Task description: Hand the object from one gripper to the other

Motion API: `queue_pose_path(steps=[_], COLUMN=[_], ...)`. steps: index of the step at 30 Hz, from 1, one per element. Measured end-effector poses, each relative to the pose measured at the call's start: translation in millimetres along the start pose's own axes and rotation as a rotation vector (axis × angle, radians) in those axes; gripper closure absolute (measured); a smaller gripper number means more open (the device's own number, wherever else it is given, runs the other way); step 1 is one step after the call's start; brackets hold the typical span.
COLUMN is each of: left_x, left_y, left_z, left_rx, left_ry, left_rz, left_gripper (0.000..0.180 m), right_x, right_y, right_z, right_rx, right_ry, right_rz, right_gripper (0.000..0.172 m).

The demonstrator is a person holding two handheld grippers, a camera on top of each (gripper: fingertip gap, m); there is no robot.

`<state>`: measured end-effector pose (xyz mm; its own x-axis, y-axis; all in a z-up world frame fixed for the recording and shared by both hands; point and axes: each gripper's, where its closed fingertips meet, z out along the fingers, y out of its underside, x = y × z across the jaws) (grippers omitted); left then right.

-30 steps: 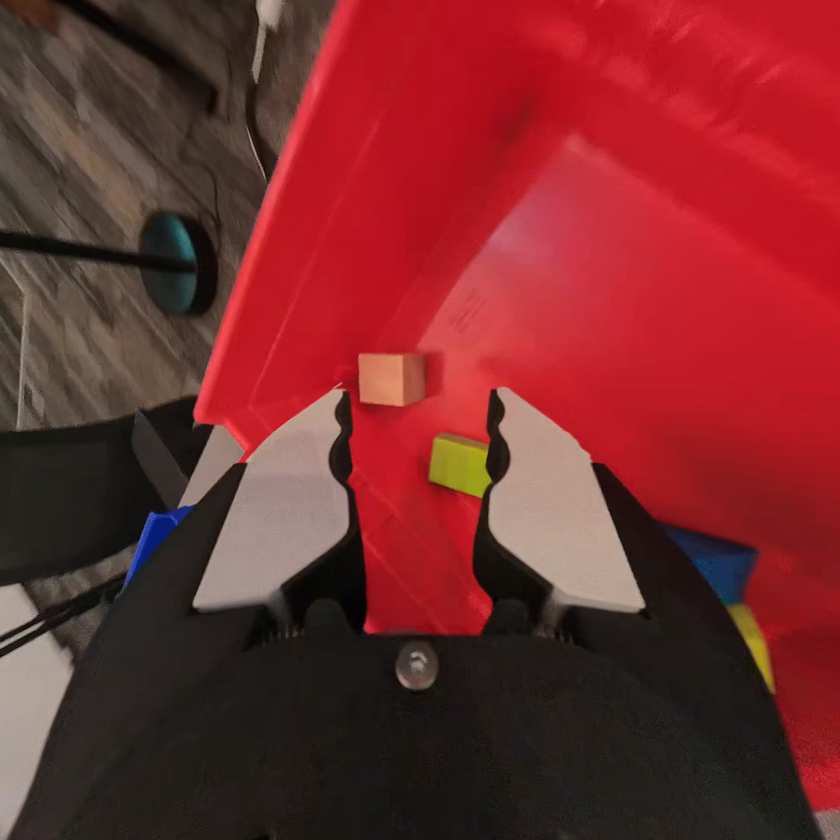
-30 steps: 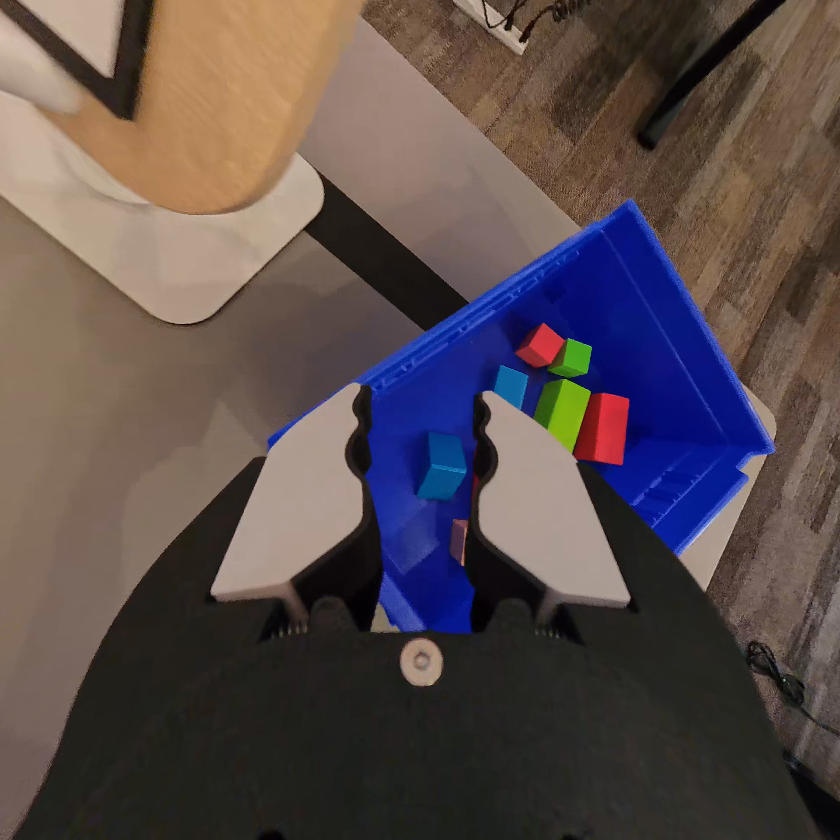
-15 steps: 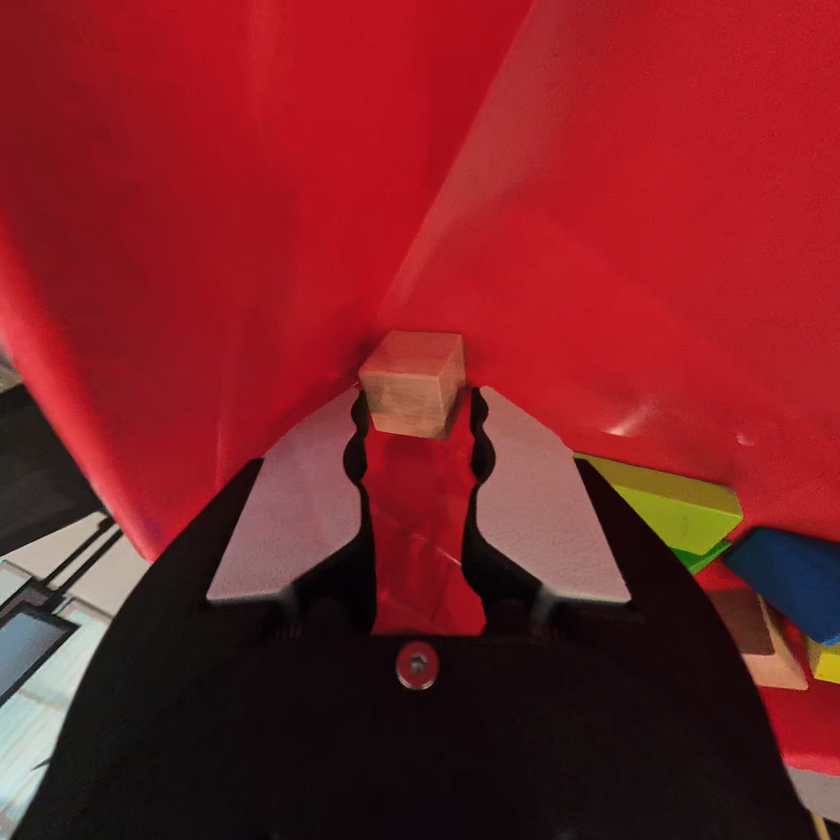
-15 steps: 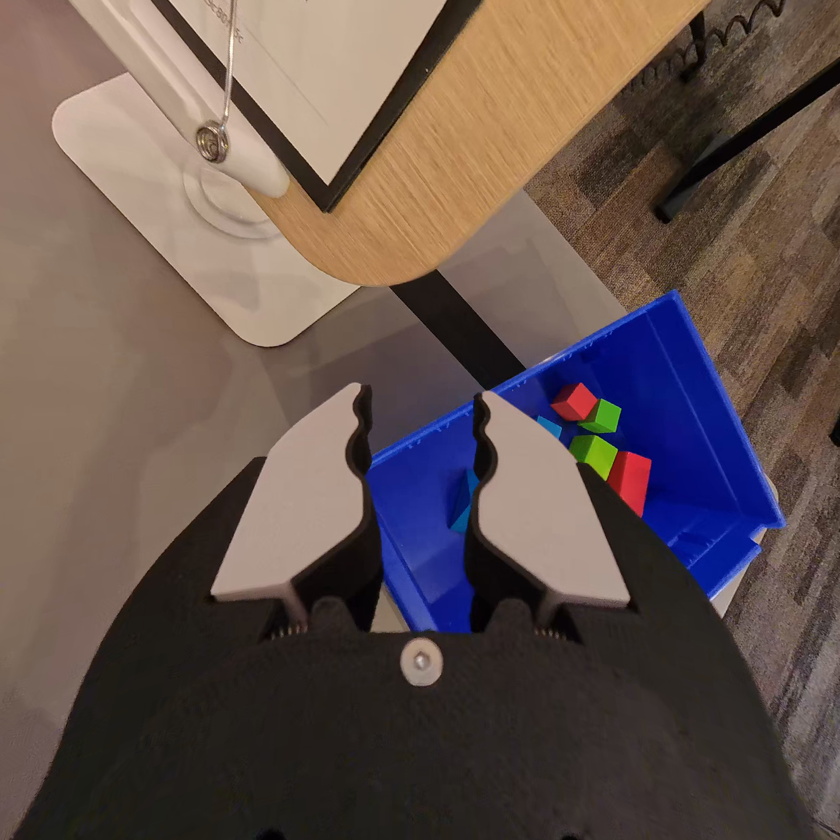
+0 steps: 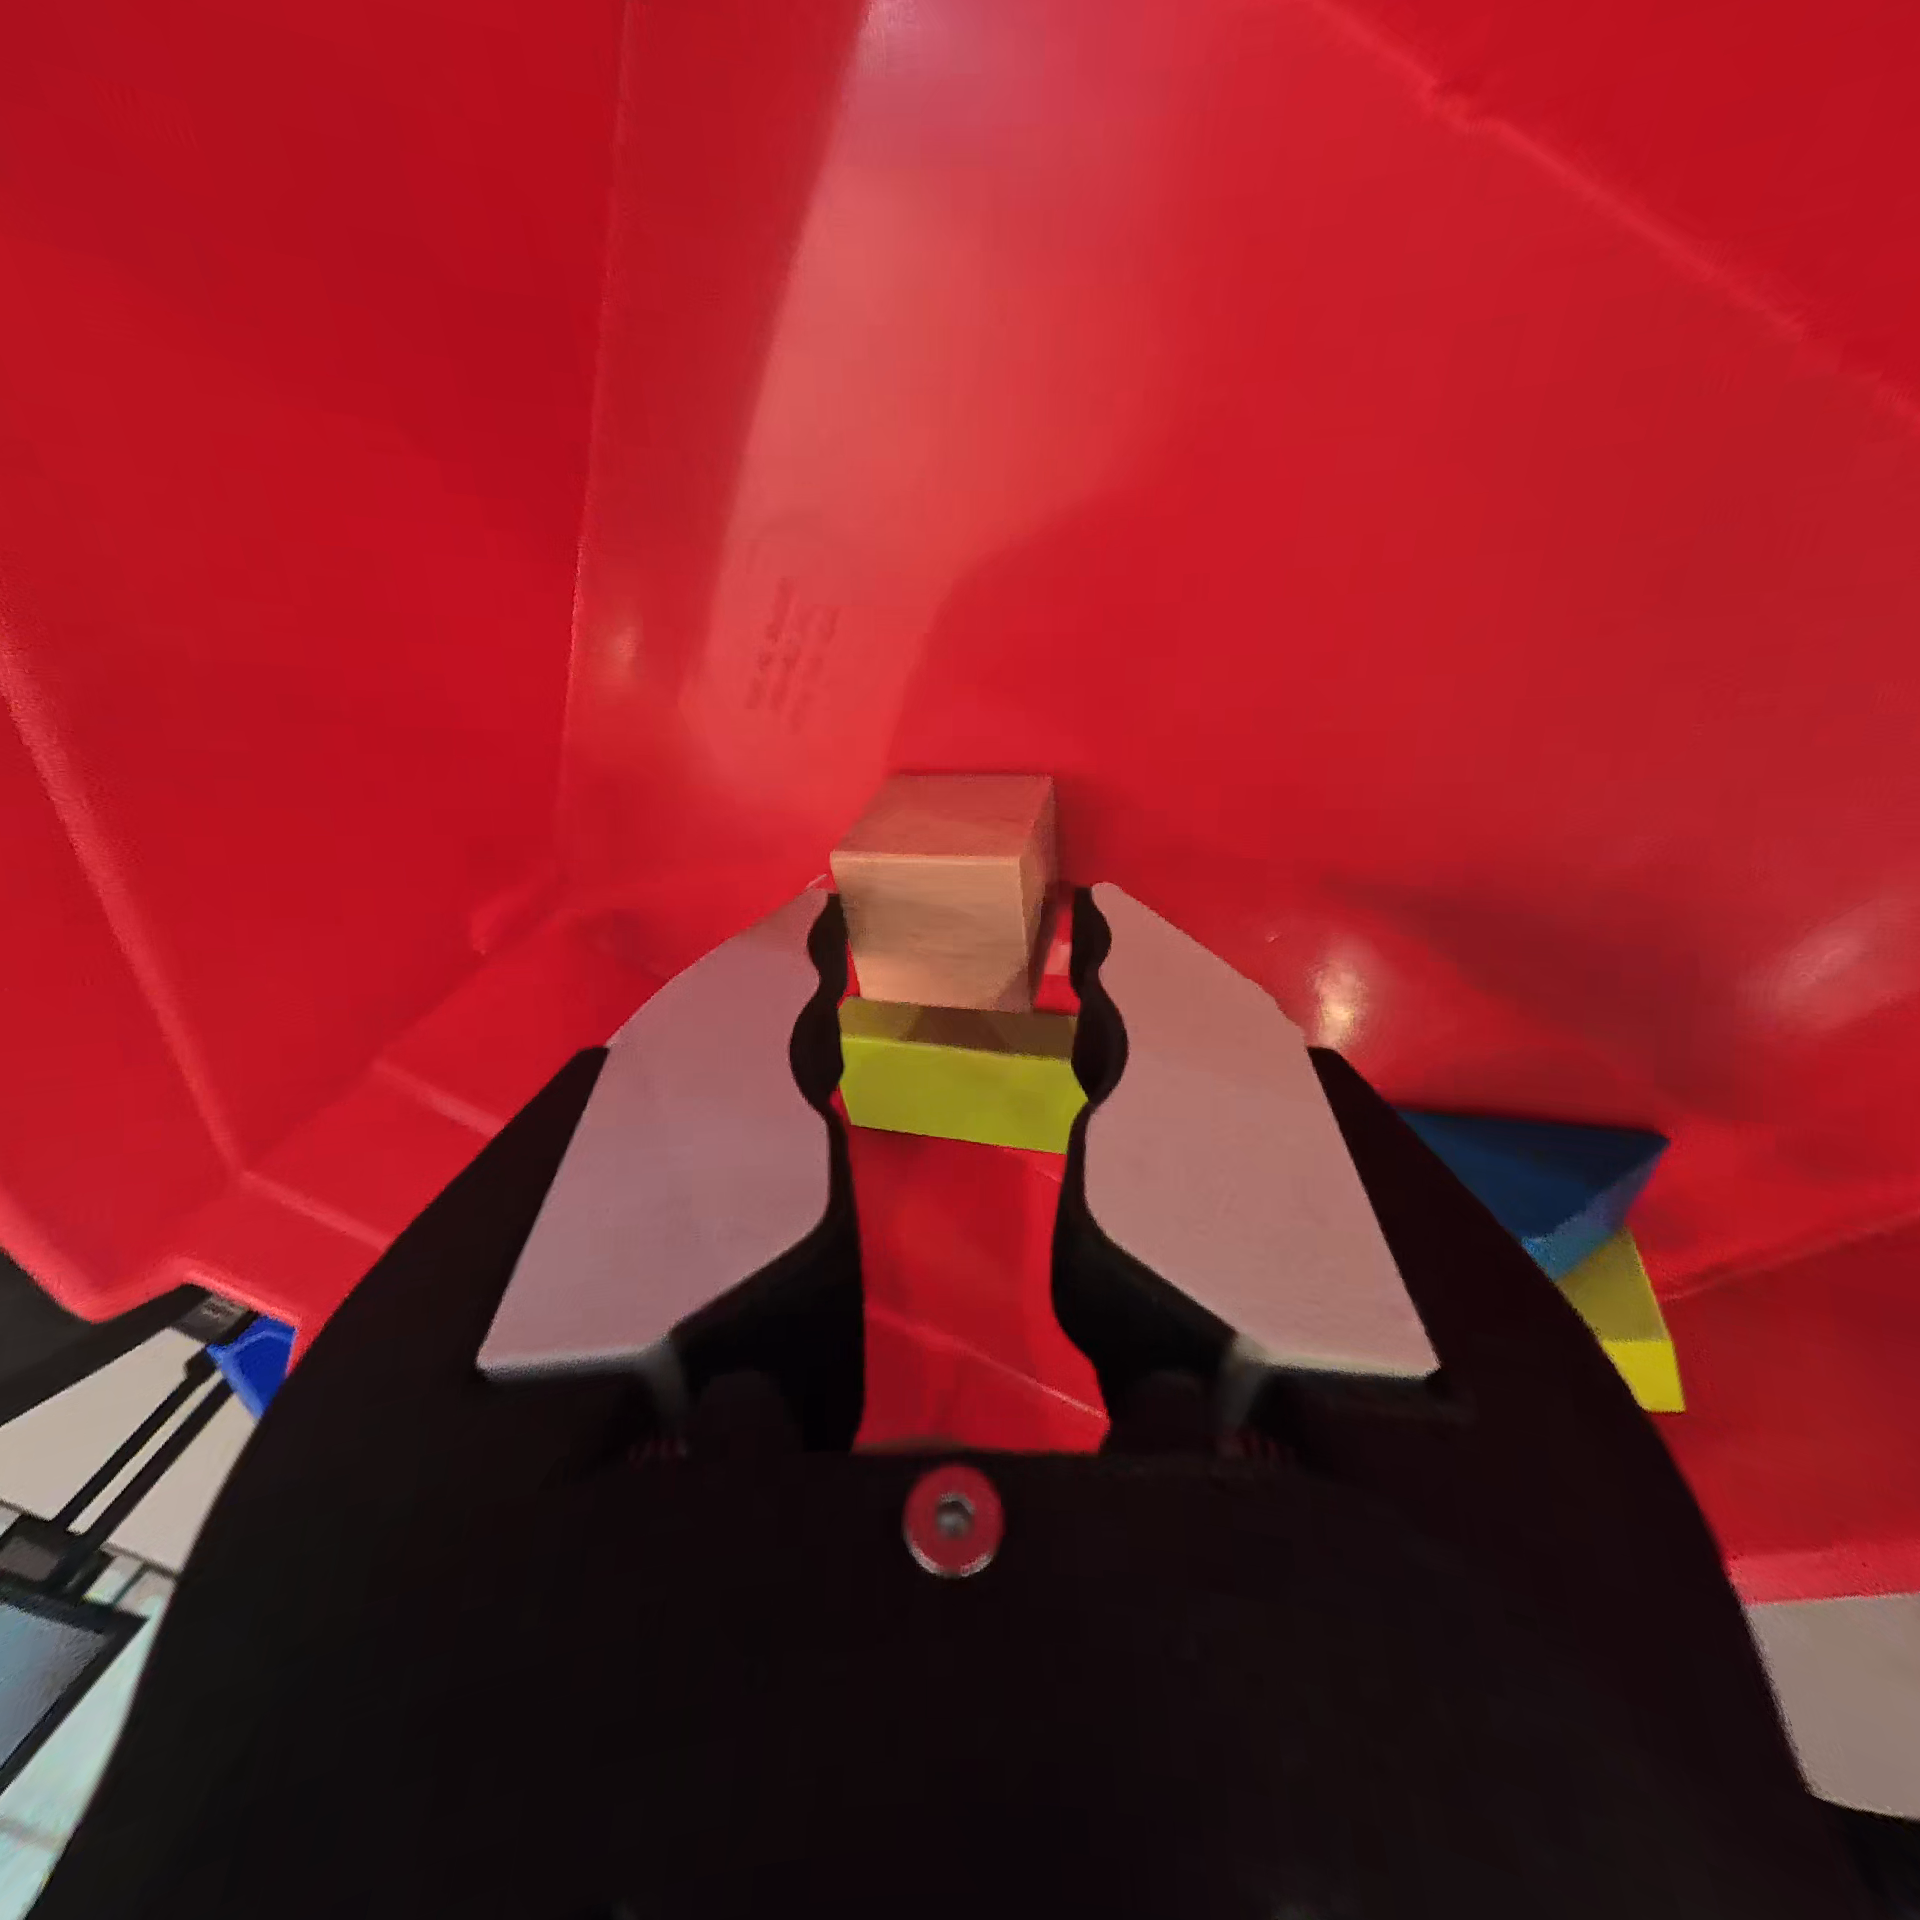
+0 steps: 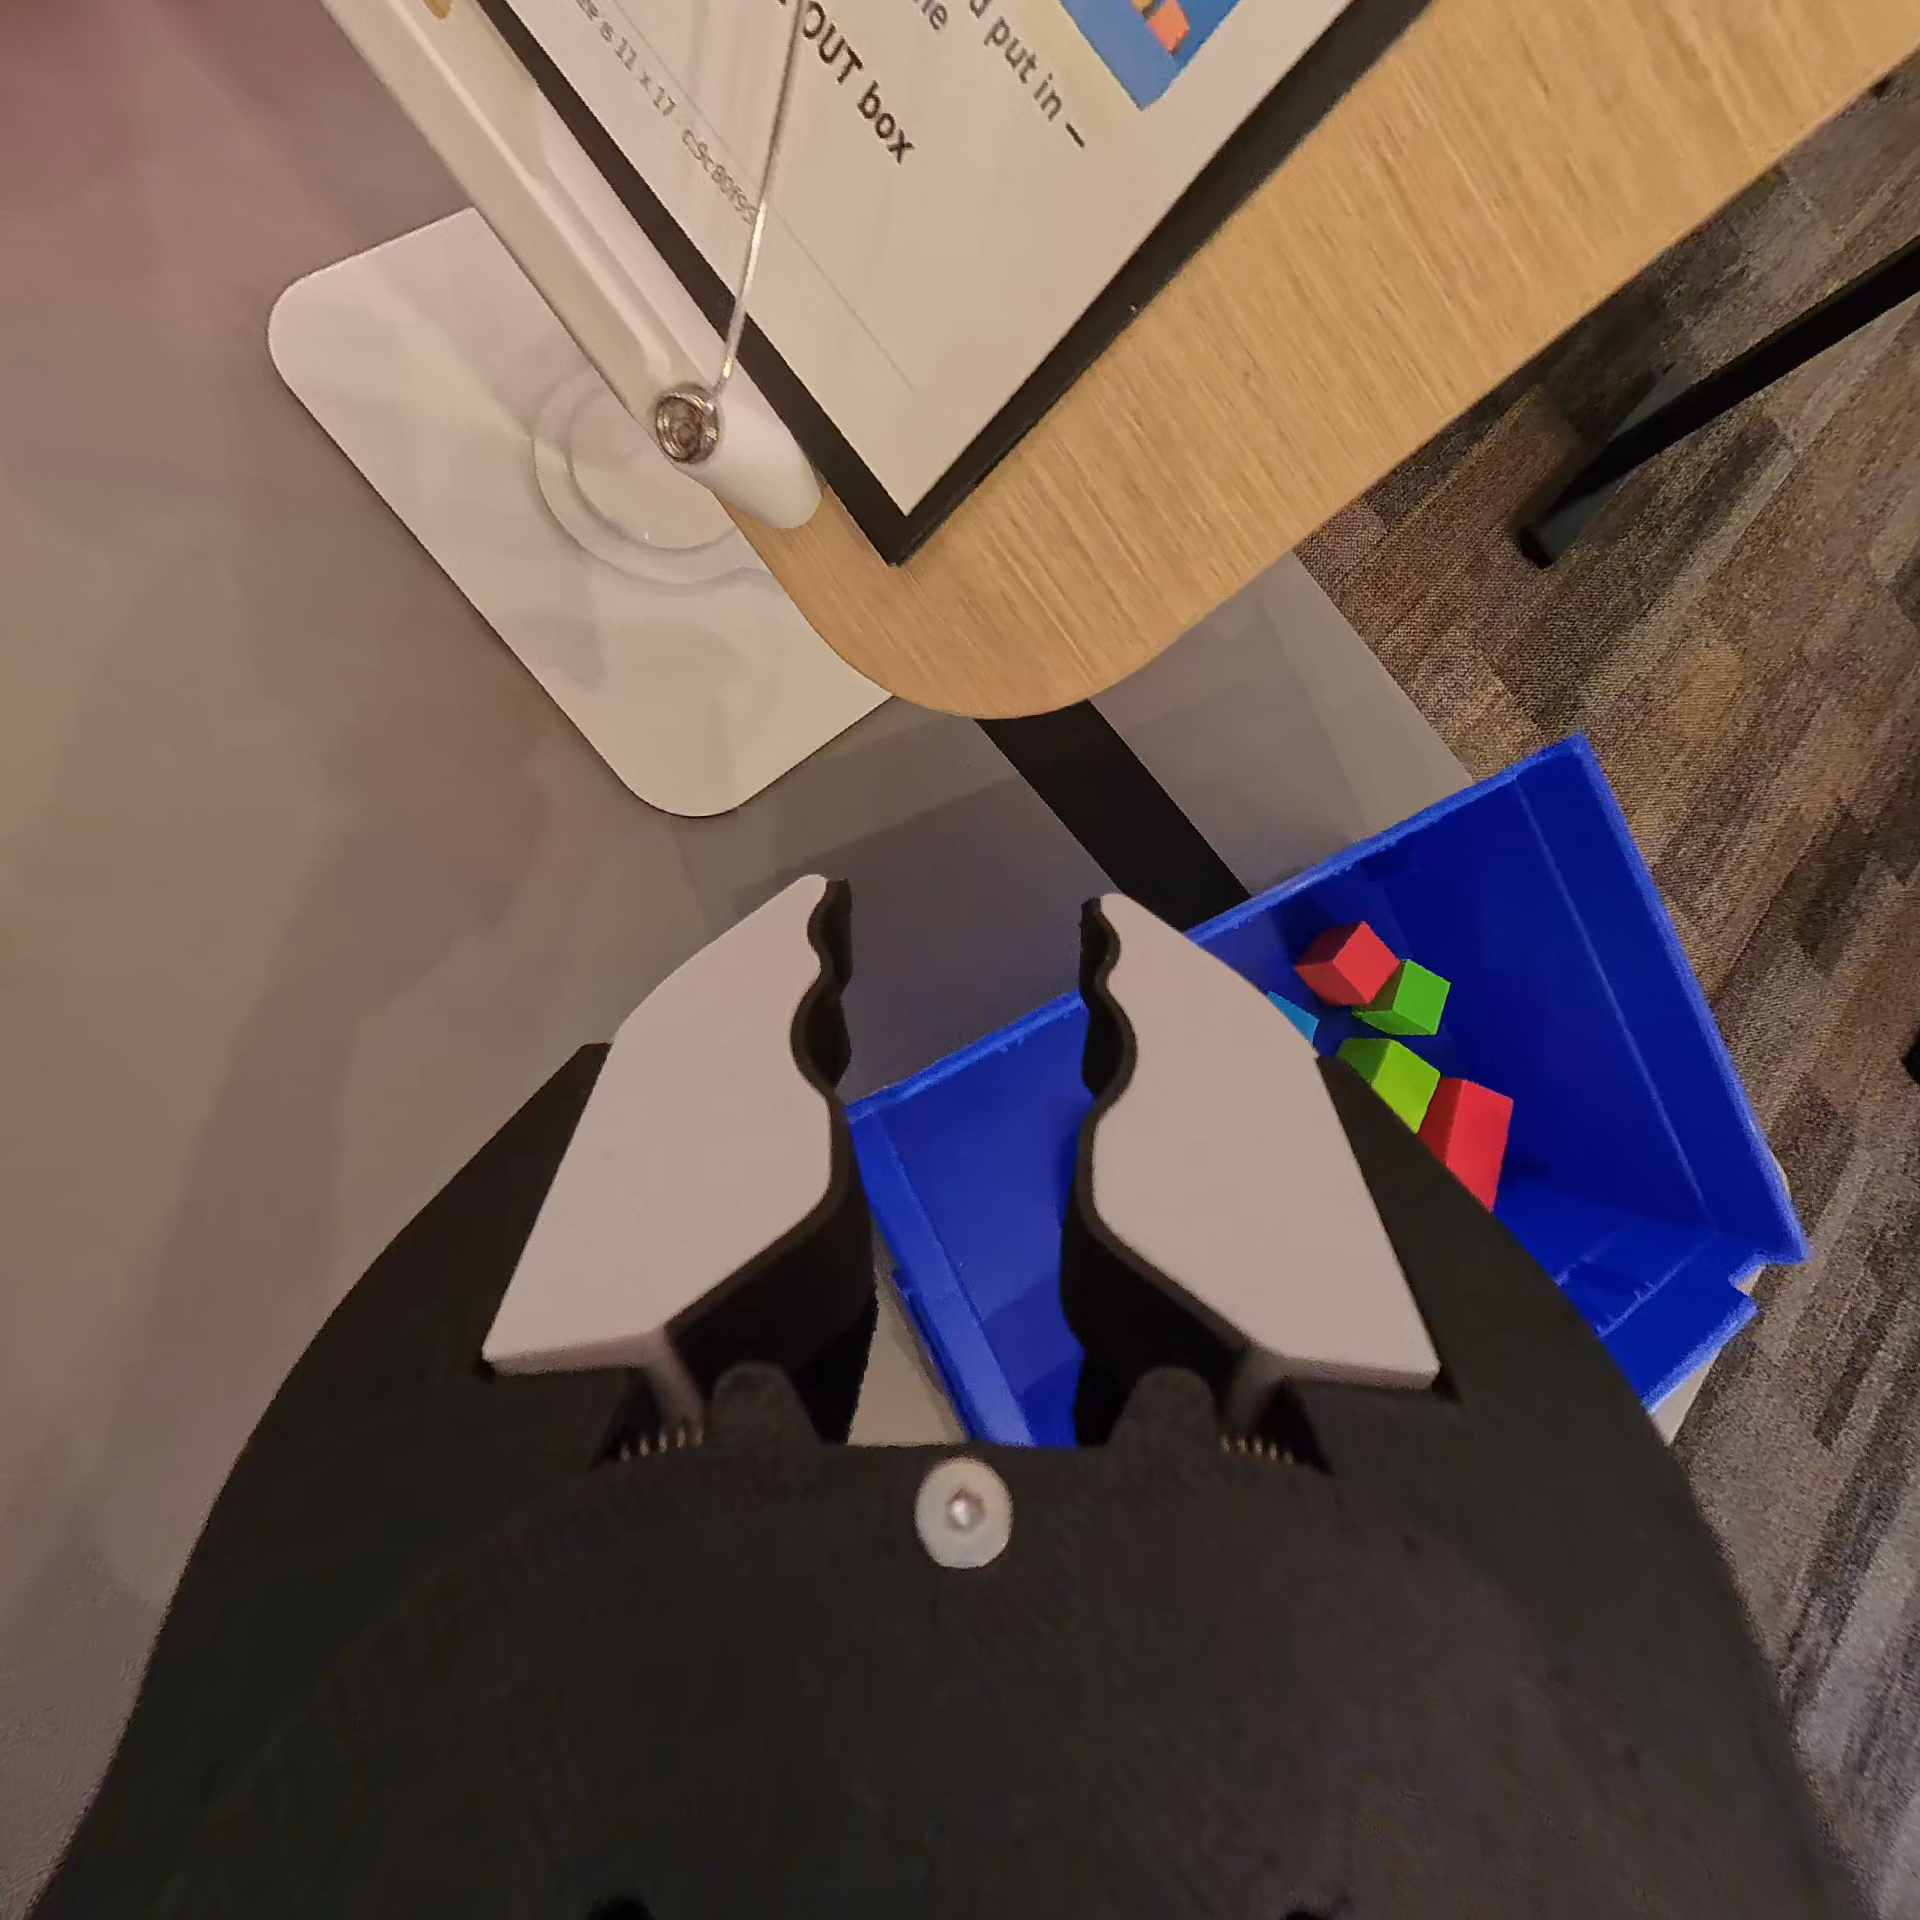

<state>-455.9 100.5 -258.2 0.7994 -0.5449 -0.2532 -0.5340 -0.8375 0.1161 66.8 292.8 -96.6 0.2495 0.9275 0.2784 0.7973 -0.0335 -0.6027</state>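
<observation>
Reaching into the red plastic bin [image 5: 1351, 520], the left gripper [image 5: 951, 914] brackets a plain wooden cube [image 5: 940, 904] without yet pinching it.
Its fingers [image 5: 727, 1091] stand narrowly apart; the left pad looks against the cube, while a red sliver shows at the right pad, so nothing is gripped. The cube sits by the bin's back wall, behind a lime-green wooden block [image 5: 956, 1086] lying between the fingers. Closing now risks clamping the lime block instead, or skewing the cube against the wall. Being a cube, it has no long axis; one flat face looks toward the camera, slightly turned. The right gripper [image 6: 961, 935] hangs bare, fingers narrowly parted, above the grey bench [image 6: 260, 935] beside the blue plastic bin [image 6: 1662, 1039].
</observation>
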Motion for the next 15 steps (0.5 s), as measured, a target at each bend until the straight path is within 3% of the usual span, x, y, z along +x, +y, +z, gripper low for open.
queue_pose_path(steps=[4,7,12,15], left_x=[-3.3,-4.2,32.2,79.9], left_y=[-4.7,-7.5,-29.3,-52.7], left_z=[0.8,-18.1,-108.3,-179.3], left_rx=[0.012,0.119,0.576,0.871], left_ry=[-0.042,-0.070,0.062,0.138], left_rz=[0.001,-0.064,-0.238,-0.180], left_gripper=[0.144,0.144,0.144,0.144], right_x=[-14.9,-41.3,-116.6,-168.0], right_y=[-11.8,-31.1,-91.5,-126.8], right_z=[-4.6,-12.1,-26.5,-28.8], right_rx=[0.030,0.109,0.384,0.550], right_ry=[-0.018,-0.065,-0.144,-0.101], right_rz=[-0.022,-0.064,-0.253,-0.450], right_gripper=[0.131,0.132,0.129,0.133])
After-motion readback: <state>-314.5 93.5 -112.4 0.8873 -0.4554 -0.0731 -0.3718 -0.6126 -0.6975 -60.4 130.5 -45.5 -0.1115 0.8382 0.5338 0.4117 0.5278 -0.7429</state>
